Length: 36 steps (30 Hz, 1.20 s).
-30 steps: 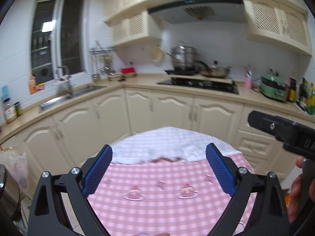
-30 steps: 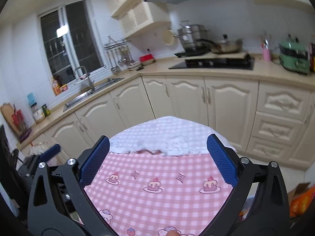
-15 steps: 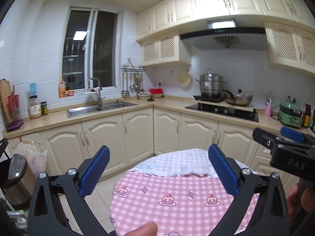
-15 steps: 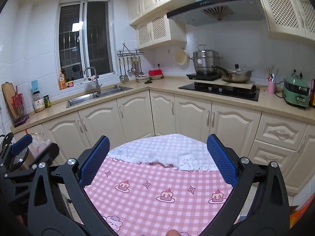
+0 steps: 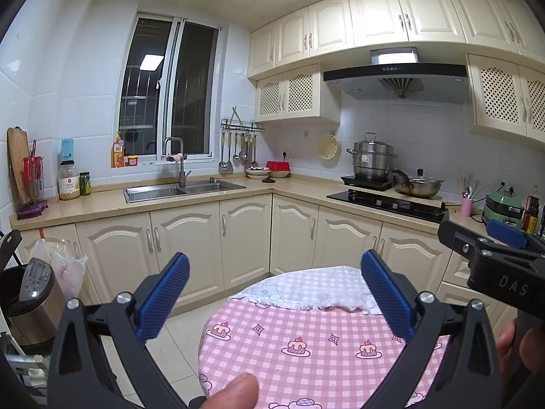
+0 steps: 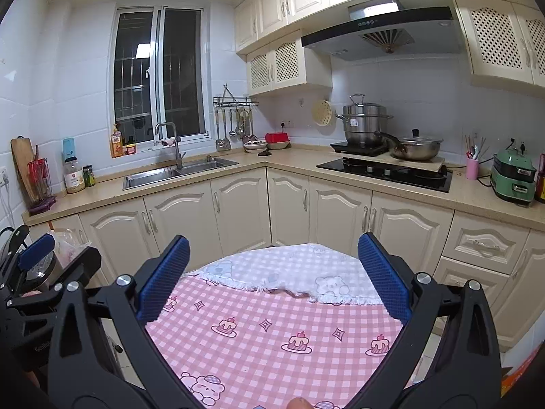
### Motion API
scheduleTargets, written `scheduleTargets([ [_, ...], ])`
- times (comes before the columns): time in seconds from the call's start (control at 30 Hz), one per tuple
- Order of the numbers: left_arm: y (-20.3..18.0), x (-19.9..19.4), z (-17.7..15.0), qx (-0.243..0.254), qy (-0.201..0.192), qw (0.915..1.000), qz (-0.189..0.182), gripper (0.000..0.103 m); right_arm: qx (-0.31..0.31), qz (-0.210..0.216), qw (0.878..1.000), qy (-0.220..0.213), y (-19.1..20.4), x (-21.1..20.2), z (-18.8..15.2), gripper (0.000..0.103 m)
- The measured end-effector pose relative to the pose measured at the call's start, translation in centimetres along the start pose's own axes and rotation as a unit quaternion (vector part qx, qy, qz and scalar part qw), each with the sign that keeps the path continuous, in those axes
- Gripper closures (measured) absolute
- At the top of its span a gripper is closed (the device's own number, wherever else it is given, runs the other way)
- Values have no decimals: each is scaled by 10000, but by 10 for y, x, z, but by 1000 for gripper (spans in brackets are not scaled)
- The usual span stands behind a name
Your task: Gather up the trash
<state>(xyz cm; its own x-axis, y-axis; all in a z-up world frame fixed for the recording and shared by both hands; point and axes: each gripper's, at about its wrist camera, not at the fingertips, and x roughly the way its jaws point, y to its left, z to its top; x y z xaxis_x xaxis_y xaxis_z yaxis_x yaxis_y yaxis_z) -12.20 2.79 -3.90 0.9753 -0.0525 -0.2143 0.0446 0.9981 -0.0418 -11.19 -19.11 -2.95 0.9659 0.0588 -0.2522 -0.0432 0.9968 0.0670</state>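
Observation:
My left gripper (image 5: pixel 274 293) is open and empty, held level above a round table with a pink checked cloth (image 5: pixel 306 347). My right gripper (image 6: pixel 272 272) is open and empty over the same table (image 6: pixel 272 334); it also shows at the right edge of the left wrist view (image 5: pixel 494 252). A steel pedal bin (image 5: pixel 35 293) with a white plastic bag (image 5: pixel 69 267) beside it stands on the floor at far left. No loose trash shows on the table.
Cream cabinets (image 5: pixel 238 238) wrap the corner behind the table. The counter holds a sink (image 5: pixel 180 189), a hob with pots (image 5: pixel 388 197) and a green cooker (image 5: pixel 504 206). A white cloth (image 6: pixel 289 272) covers the table's far part.
Both grippers have tilted upward and drawn back from the table, so the view now takes in the whole kitchen and the bin at left. Both jaws stayed open.

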Motion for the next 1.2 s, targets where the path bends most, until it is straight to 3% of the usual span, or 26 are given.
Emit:
scheduleTargets([
  [1.2,6,-5,-2,-113,-127,9997,145,4,41,141,9999,52,10,13,-7,6],
])
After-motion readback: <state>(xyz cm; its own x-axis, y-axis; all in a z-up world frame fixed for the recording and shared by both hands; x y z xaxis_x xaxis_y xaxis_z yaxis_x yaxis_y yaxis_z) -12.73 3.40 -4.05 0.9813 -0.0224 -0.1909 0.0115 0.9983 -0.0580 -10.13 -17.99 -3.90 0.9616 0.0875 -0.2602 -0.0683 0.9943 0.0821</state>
